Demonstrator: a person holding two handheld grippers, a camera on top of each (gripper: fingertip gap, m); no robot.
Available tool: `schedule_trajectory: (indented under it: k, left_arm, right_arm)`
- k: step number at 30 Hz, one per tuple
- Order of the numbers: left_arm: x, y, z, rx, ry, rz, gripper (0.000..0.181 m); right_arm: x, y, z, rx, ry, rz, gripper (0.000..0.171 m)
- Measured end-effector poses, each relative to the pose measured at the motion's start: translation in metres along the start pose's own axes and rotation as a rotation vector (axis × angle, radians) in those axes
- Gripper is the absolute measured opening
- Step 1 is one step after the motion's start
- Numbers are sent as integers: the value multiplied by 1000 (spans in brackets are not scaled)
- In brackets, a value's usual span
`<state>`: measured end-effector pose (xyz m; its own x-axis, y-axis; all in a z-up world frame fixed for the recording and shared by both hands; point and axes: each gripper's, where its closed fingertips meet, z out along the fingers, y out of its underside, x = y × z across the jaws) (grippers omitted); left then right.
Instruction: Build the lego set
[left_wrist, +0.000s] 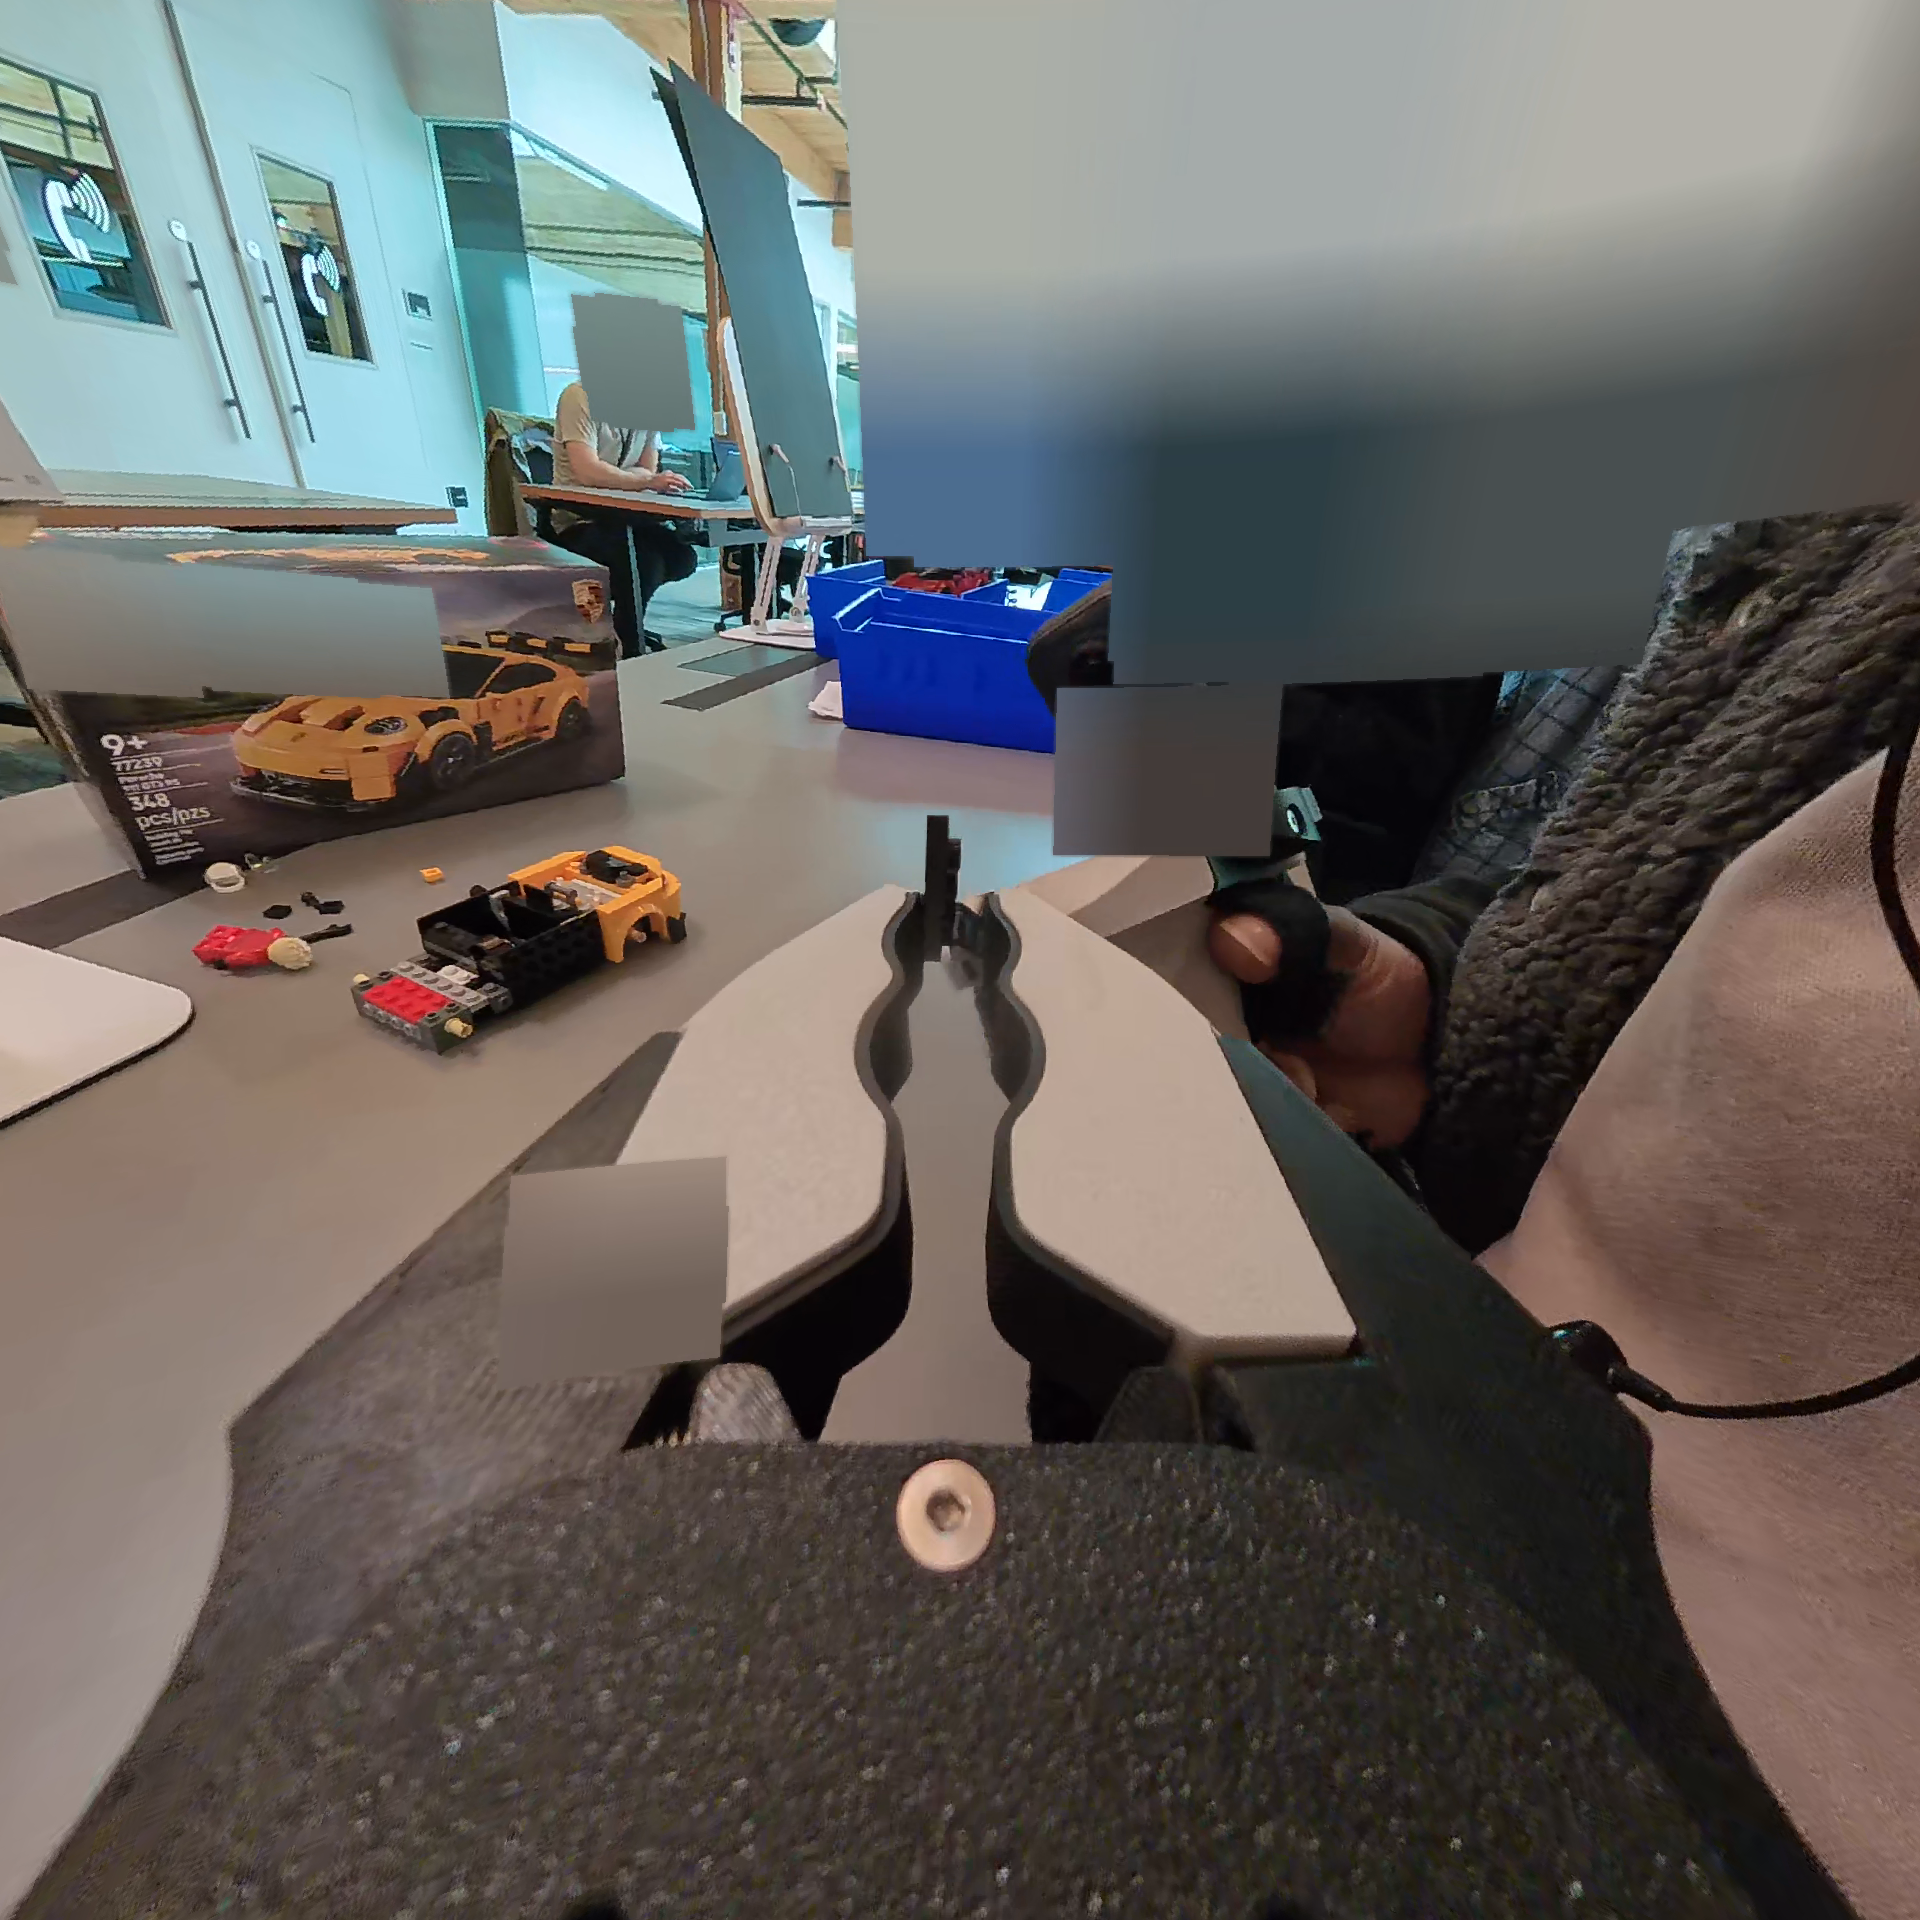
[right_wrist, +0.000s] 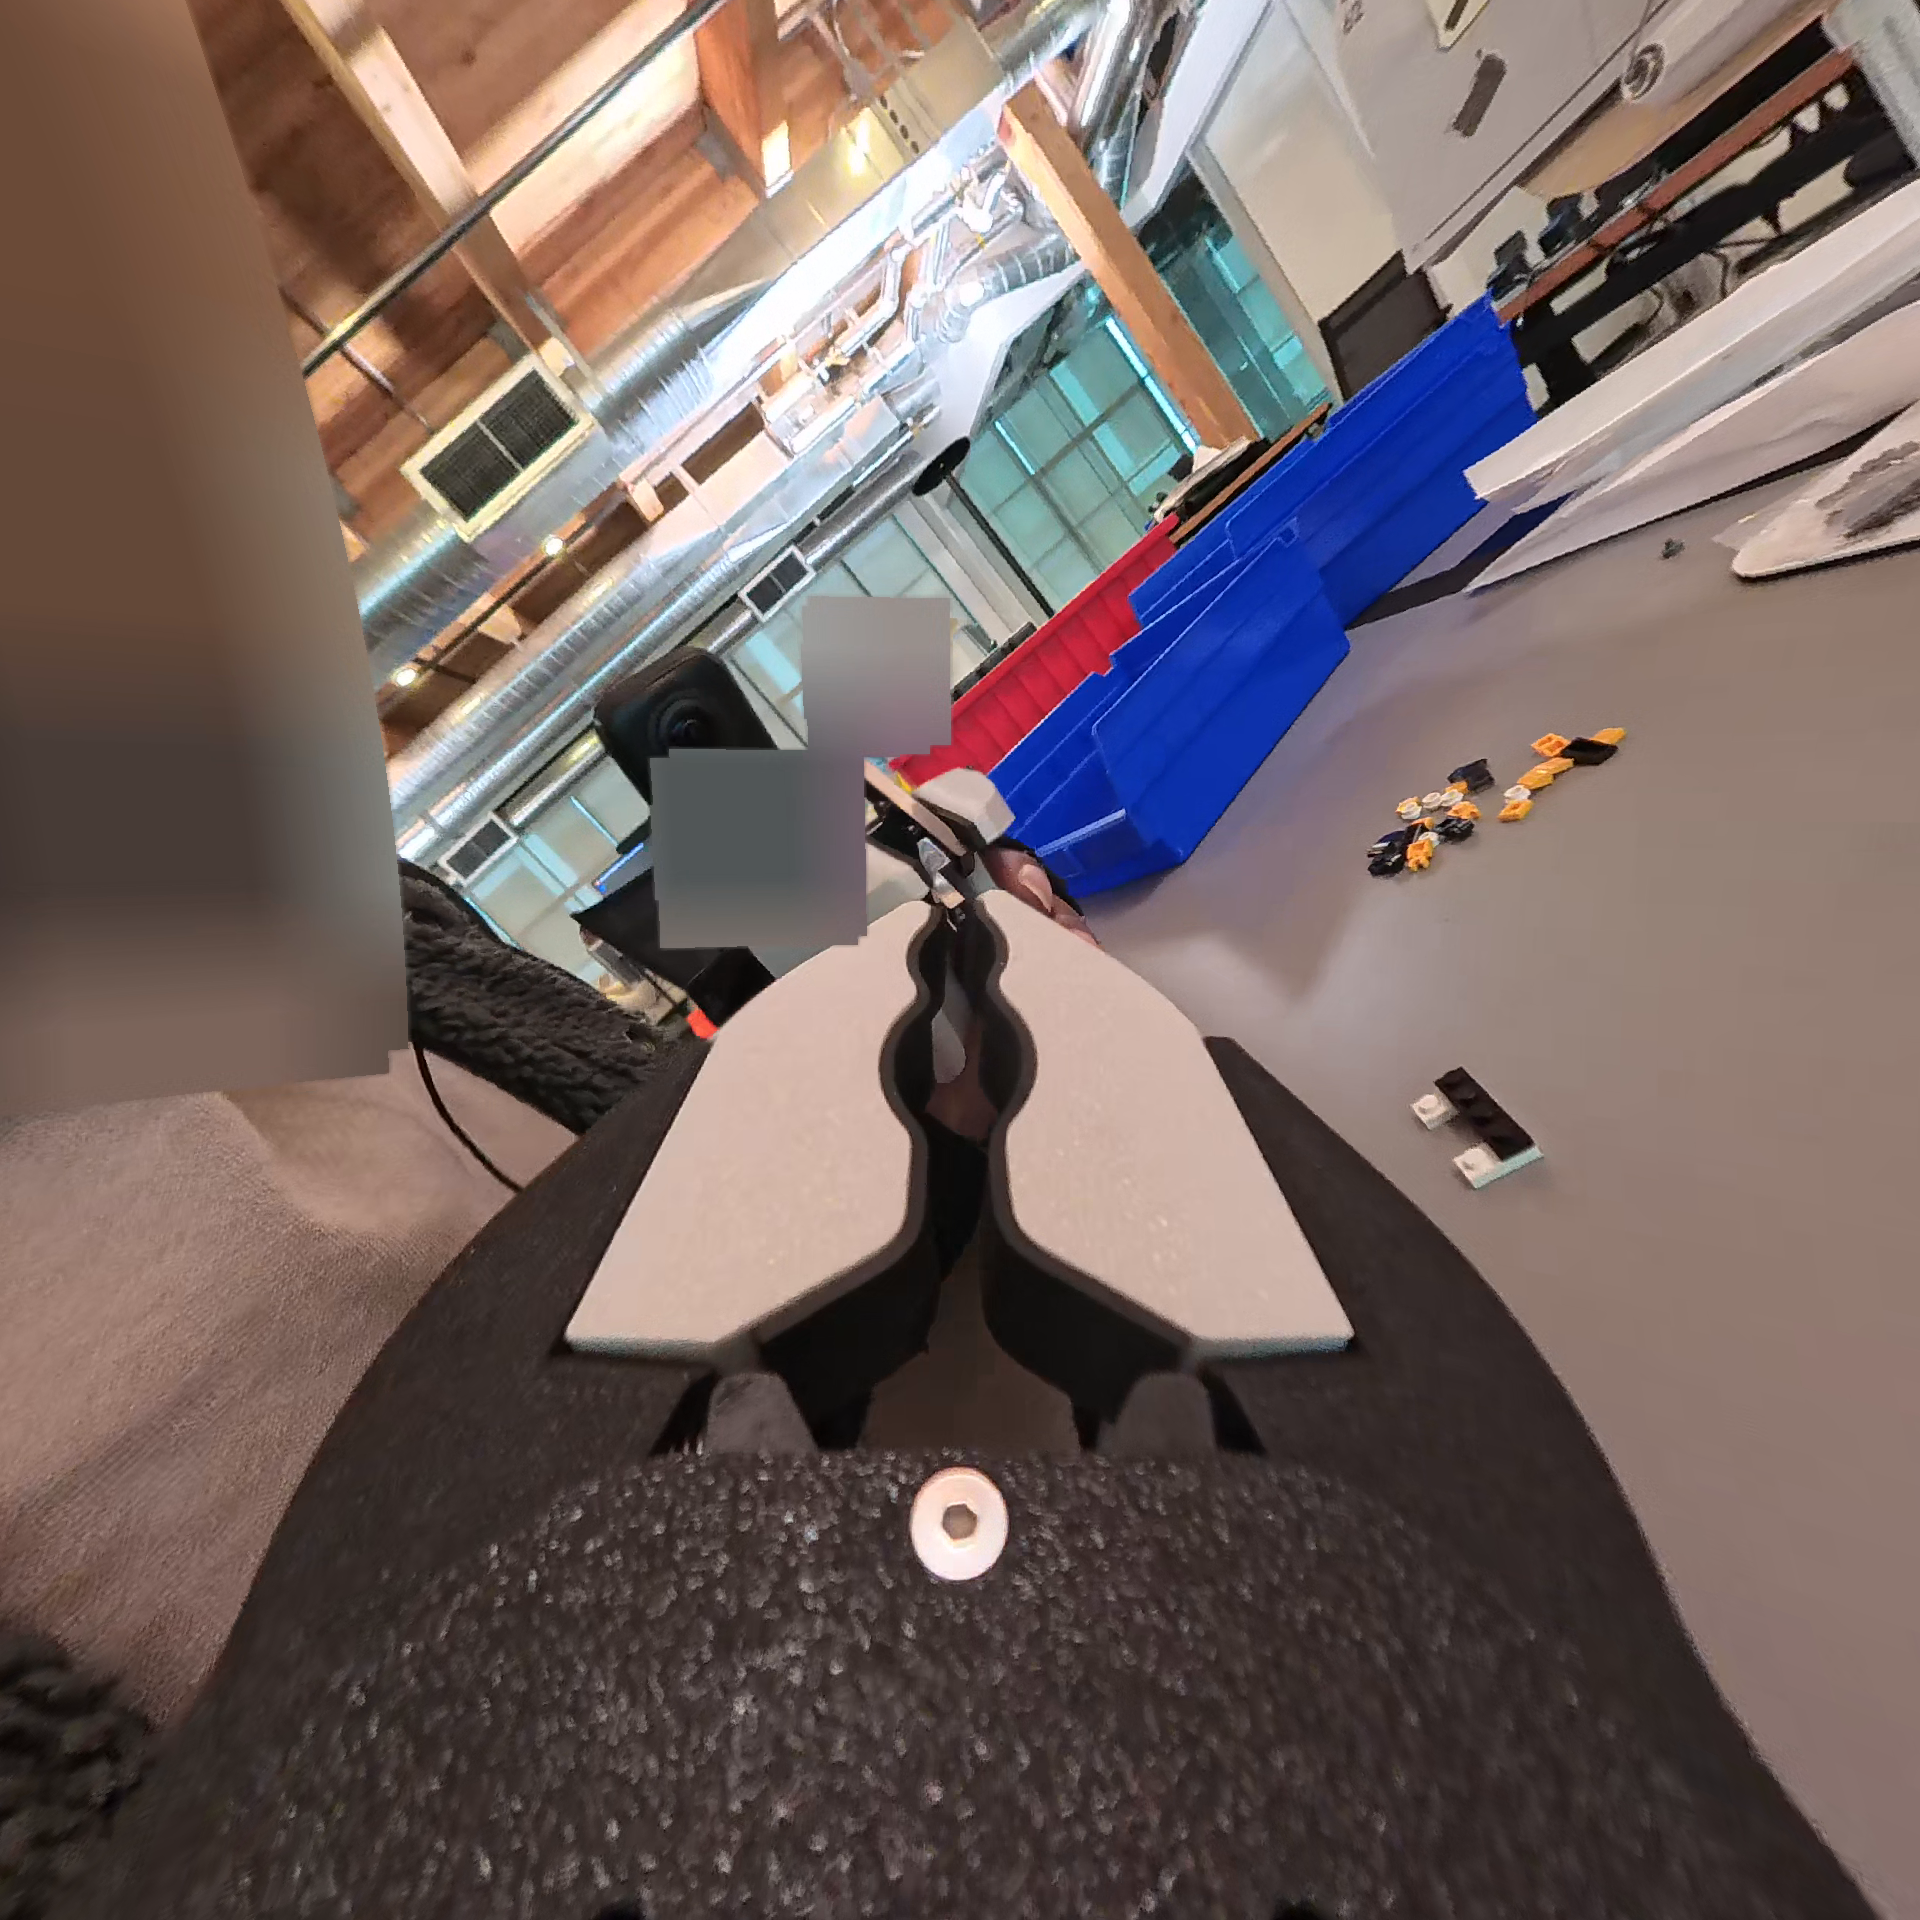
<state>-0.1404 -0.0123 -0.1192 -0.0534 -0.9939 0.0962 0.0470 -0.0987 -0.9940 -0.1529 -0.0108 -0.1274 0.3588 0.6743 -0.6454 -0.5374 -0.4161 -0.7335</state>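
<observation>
Left claw (left_wrist: 948, 914): clenched on a thin black lego piece (left_wrist: 941, 862) standing upright above its tips, held over the grey worktop (left_wrist: 790, 790). Right claw (right_wrist: 954, 920): tips nearly closed on a small grey-and-black piece (right_wrist: 943, 868), raised and tilted.

The half-built yellow and black car (left_wrist: 525, 940) sits on the worktop left of the left claw, well apart, with bare surface between. Set box (left_wrist: 343, 717) stands behind it. Blue bins (right_wrist: 1226, 707) line the far edge. Loose yellow and black parts (right_wrist: 1486, 800) and a black plate assembly (right_wrist: 1481, 1127) lie right of the right claw, in open worktop.
</observation>
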Motion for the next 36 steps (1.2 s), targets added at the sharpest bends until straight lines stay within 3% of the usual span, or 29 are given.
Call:
schedule_trajectory:
  k: [10, 22, 36]
  left_arm:
    - [1, 2, -1, -18, 18, -17, 9]
    - [8, 0, -4, -14, 63, 95, 9]
    - [-3, -2, -4, -36, -42, 215, 20]
  right_arm:
    - [1, 3, 1, 19, 2, 35, 4]
    - [-7, 5, 0, 24, -78, 21, 4]
    - [1, 2, -1, 23, 3, 24, 3]
